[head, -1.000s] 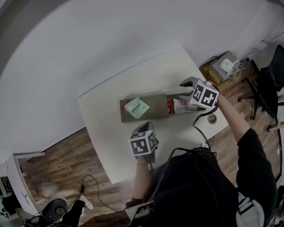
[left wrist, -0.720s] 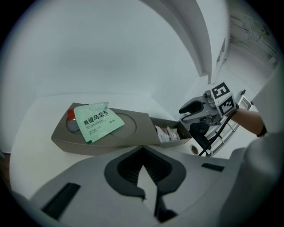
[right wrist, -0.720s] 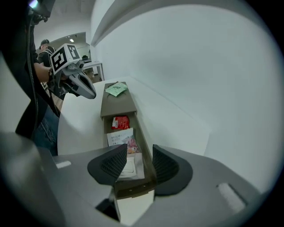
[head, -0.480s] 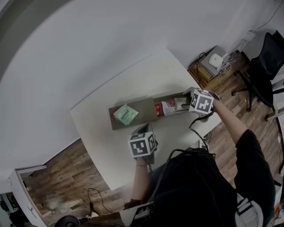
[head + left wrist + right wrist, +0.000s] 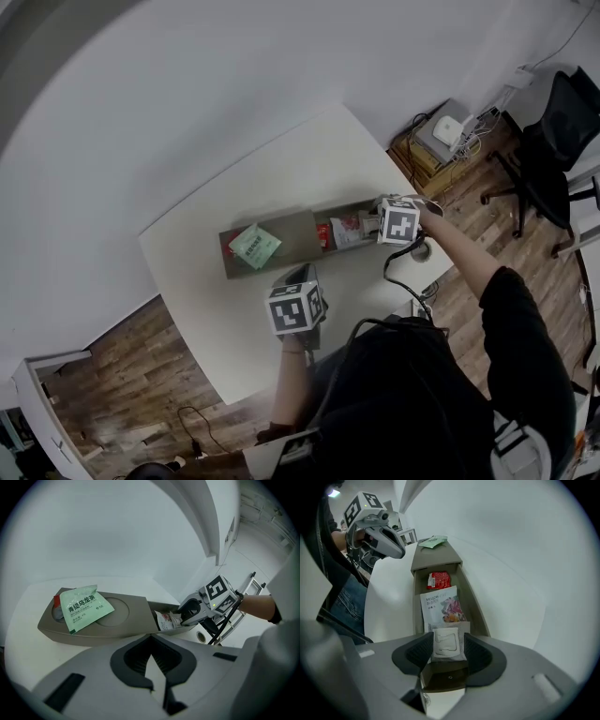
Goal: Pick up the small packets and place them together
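Observation:
A long brown tray lies on the white table. A green packet rests on its left end. In its right half lie a red packet and a white flowered packet. My right gripper is at the tray's right end. A small white packet lies flat between its parted pads, and I see no pressing. My left gripper hovers before the tray's middle, shut and empty. From there the green packet shows on the left and the right gripper on the right.
Beyond the table's right edge a black office chair stands on the wooden floor. A box with a white device and cables sits nearby. A black cable hangs from the right gripper. A white wall rises behind the table.
My right gripper came down and leftward to the tray's right end. The left gripper stayed roughly where it was. The head view shifted a little.

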The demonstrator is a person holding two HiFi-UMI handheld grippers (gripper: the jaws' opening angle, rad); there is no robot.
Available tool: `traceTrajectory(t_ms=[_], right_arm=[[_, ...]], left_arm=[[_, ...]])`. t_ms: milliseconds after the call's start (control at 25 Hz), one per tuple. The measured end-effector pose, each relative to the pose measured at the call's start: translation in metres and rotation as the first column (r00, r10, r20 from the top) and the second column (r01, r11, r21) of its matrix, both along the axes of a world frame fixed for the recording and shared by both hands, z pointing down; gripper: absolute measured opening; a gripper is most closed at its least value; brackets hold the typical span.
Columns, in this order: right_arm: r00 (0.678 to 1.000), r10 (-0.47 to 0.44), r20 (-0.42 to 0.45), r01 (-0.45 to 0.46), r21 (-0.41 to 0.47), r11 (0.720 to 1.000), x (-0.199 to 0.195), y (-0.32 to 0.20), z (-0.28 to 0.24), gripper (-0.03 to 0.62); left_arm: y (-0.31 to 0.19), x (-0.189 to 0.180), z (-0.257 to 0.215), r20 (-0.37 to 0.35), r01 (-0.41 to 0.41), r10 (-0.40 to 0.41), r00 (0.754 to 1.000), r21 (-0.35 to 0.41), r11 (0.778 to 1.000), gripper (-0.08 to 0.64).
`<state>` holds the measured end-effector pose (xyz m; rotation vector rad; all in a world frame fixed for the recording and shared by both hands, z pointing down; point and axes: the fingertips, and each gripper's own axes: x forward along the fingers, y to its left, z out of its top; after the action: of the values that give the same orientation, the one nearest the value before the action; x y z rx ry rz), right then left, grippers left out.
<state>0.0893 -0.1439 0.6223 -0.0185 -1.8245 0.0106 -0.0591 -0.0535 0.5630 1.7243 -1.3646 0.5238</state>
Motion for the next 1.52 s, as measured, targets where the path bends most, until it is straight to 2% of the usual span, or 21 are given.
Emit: traceTrajectory(t_ms=[280, 600, 760, 880, 1080, 1320, 1520], right_arm=[[0.997, -0.04, -0.07, 0.038, -0.033, 0.999, 0.0, -0.002, 0.013, 0.179], [0.995, -0.032, -0.089, 0.026, -0.069, 0.997, -0.001, -0.001, 0.017, 0.179], [0.995, -0.011, -0.098, -0.001, -0.122, 0.992, 0.002, 0.003, 0.021, 0.156], [0.995, -0.023, -0.093, 0.011, -0.128, 0.992, 0.0, 0.002, 0.021, 0.151], [0.992, -0.007, -0.127, -0.022, -0.231, 0.973, 0.003, 0.021, 0.022, 0.129], [0.993, -0.018, -0.121, -0.007, -0.204, 0.979, 0.005, 0.019, 0.02, 0.086], [0.995, -0.035, -0.089, 0.021, -0.148, 0.989, 0.004, 0.013, 0.016, 0.062]], left_arm=[[0.001, -0.005, 0.002, -0.004, 0.017, -0.017, 1.0, -0.005, 1.0, -0.002], [-0.001, -0.007, 0.005, -0.007, 0.012, -0.012, 1.0, -0.008, 1.0, -0.003], [-0.001, -0.007, 0.005, -0.005, 0.006, -0.006, 1.0, -0.011, 1.0, -0.002], [-0.001, -0.007, 0.005, -0.004, 0.006, -0.006, 1.0, -0.012, 1.0, -0.002], [0.0, -0.01, 0.005, -0.001, 0.006, -0.006, 1.0, -0.012, 1.0, -0.002], [-0.001, -0.013, 0.005, 0.004, 0.005, -0.005, 1.0, -0.011, 1.0, -0.002], [-0.001, -0.011, 0.006, 0.008, -0.003, 0.003, 1.0, -0.011, 1.0, -0.002]])
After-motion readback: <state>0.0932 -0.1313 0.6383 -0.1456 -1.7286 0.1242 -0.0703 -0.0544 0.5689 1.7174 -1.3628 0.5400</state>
